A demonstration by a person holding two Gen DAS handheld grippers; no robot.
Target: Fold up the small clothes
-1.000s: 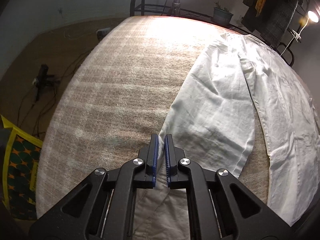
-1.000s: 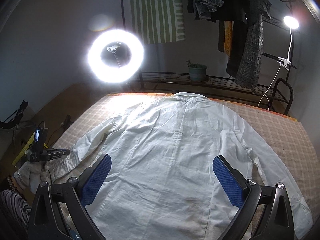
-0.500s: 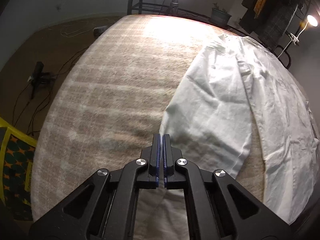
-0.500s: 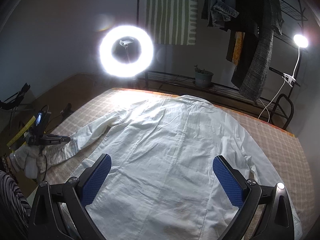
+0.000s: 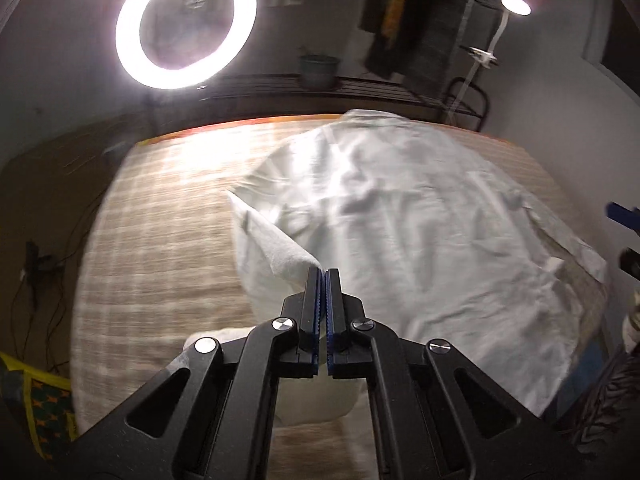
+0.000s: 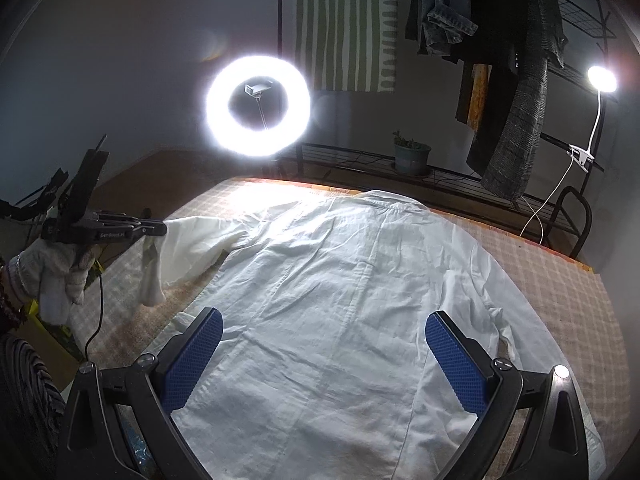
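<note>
White shirt (image 6: 340,300) spread back-up across the checked bed (image 6: 560,280). Left hand-held gripper (image 5: 321,276) clamped tight on the sleeve (image 6: 188,240), lifted off the bed at the left. Right hand-held gripper (image 6: 324,356) wide apart, empty, hovering above the hem.
</note>
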